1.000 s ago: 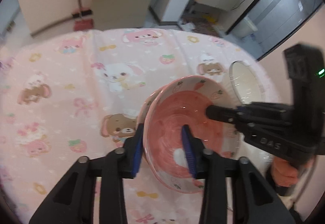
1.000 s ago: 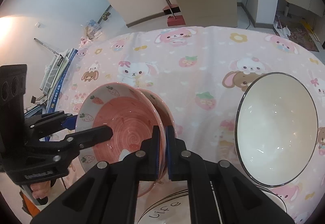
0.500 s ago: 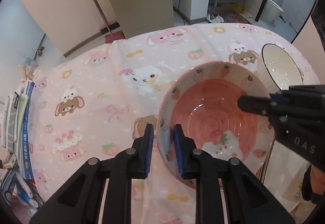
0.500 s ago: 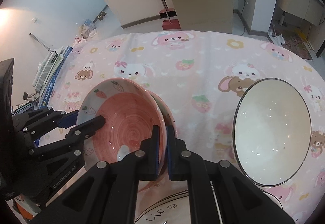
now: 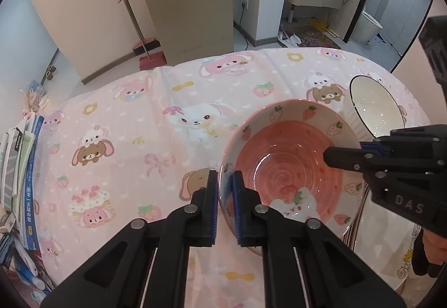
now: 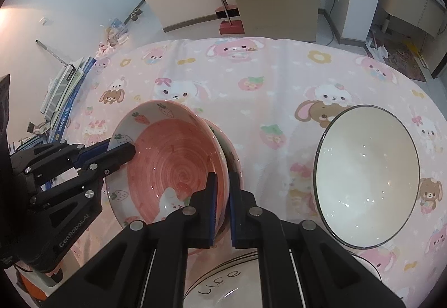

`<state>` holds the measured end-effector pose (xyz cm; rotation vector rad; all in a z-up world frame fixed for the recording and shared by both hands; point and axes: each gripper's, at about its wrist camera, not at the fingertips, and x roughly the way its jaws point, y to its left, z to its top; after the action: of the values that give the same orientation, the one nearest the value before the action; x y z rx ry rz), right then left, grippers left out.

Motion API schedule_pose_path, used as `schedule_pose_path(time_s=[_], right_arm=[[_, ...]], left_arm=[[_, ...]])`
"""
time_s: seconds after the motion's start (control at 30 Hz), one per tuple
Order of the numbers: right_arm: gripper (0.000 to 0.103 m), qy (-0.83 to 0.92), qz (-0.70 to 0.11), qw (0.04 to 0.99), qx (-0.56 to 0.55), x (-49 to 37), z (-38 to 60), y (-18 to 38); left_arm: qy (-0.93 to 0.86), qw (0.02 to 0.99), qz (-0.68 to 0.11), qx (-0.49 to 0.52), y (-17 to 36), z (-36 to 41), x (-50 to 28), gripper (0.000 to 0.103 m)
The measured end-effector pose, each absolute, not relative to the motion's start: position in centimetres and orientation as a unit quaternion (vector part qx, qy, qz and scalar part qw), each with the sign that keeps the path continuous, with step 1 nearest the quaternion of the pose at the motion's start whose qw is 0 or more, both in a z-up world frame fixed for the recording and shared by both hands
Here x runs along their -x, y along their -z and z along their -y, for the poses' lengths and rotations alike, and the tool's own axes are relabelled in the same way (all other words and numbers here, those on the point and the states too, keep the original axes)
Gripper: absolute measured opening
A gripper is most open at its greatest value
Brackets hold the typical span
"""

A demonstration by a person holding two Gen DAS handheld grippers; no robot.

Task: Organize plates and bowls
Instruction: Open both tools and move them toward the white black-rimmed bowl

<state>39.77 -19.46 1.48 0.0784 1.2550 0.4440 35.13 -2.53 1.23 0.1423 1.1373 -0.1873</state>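
Observation:
A pink strawberry-print bowl [image 5: 287,168] is gripped from both sides above the pink cartoon tablecloth [image 5: 134,123]. My left gripper [image 5: 225,176] is closing on its near-left rim, and the pads touch the rim on both sides. My right gripper [image 6: 223,179] is shut on the opposite rim of the same bowl [image 6: 173,165]. A second pink dish [image 6: 233,157] shows just behind it. Each view also shows the other gripper: the right gripper [image 5: 346,150] and the left gripper [image 6: 120,150]. To the right stands a cream bowl [image 6: 366,176] with a dark rim.
A white plate [image 6: 223,282] lettered "life" lies under my right gripper at the near edge. Books [image 5: 19,168] are stacked on the floor off the table's left side. A broom and dustpan [image 5: 145,51] and cabinets stand beyond the far edge.
The left gripper's jaws went from wide apart around the bowl's rim to closed on it, and its view swung. The right gripper kept its grip and place.

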Motion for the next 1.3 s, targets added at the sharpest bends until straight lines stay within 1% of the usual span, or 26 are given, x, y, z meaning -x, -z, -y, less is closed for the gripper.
schedule_pose_path(time_s=[0.23,0.37,0.47,0.6,0.77,0.83,0.87,0.9,0.93,0.97,1.0,1.03,1.1,1.17,1.3], right_arm=[[0.008,-0.201,-0.571,0.796,0.001,-39.1,18.8,-2.3],[0.009,-0.206,-0.57,0.795,-0.008,-39.1,19.4,-2.7],[0.009,-0.181,-0.54,0.822,-0.007,-39.1,20.4,-3.9],[0.009,-0.175,-0.541,0.822,-0.027,-39.7,22.3,-4.3],[0.02,-0.203,-0.507,0.836,-0.043,-38.6,23.7,-7.2],[0.033,-0.209,-0.49,0.845,-0.037,-37.8,24.1,-8.5],[0.035,-0.209,-0.485,0.849,-0.035,-37.6,24.1,-8.9],[0.036,-0.208,-0.479,0.852,-0.035,-37.4,24.2,-9.3],[0.036,-0.205,-0.474,0.856,-0.037,-37.2,24.5,-9.8],[0.036,-0.202,-0.472,0.857,-0.039,-37.2,24.7,-10.1],[0.036,-0.199,-0.469,0.859,-0.04,-37.1,24.9,-10.3],[0.036,-0.195,-0.464,0.863,-0.039,-36.9,25.2,-10.7],[0.036,-0.189,-0.459,0.868,-0.033,-36.7,25.6,-11.2],[0.036,-0.19,-0.456,0.869,-0.029,-36.4,26.4,-11.3],[0.036,-0.166,-0.479,0.862,-0.004,-36.6,28.1,-10.7]], left_arm=[[0.09,0.835,-0.54,-0.057,-0.9,2.4,-35.2,0.01],[0.092,0.831,-0.545,-0.058,-0.5,2.4,-35.3,0.009],[0.089,0.828,-0.551,-0.057,-0.2,2.5,-35.4,0.008],[0.091,0.827,-0.552,-0.055,-0.2,2.5,-35.4,0.008],[0.086,0.834,-0.541,-0.056,-1.2,2.4,-35.2,0.007],[0.081,0.848,-0.521,-0.057,-2.4,2.2,-34.8,0.008],[0.081,0.854,-0.511,-0.055,-3.2,2.0,-34.5,0.009],[0.082,0.859,-0.503,-0.05,-3.8,1.8,-34.2,0.016],[0.083,0.863,-0.496,-0.045,-4.4,1.8,-33.9,0.03],[0.083,0.869,-0.486,-0.04,-5.2,1.7,-33.6,0.041],[0.085,0.878,-0.469,-0.035,-6.1,1.8,-33.1,0.065],[0.088,0.888,-0.45,-0.034,-6.9,2.0,-32.6,0.077],[0.091,0.902,-0.42,-0.046,-8.3,2.9,-31.3,0.077],[0.097,0.904,-0.413,-0.051,-8.9,3.7,-30.4,0.078],[0.136,0.895,-0.424,-0.035,-9.4,5.8,-30.3,0.078]])
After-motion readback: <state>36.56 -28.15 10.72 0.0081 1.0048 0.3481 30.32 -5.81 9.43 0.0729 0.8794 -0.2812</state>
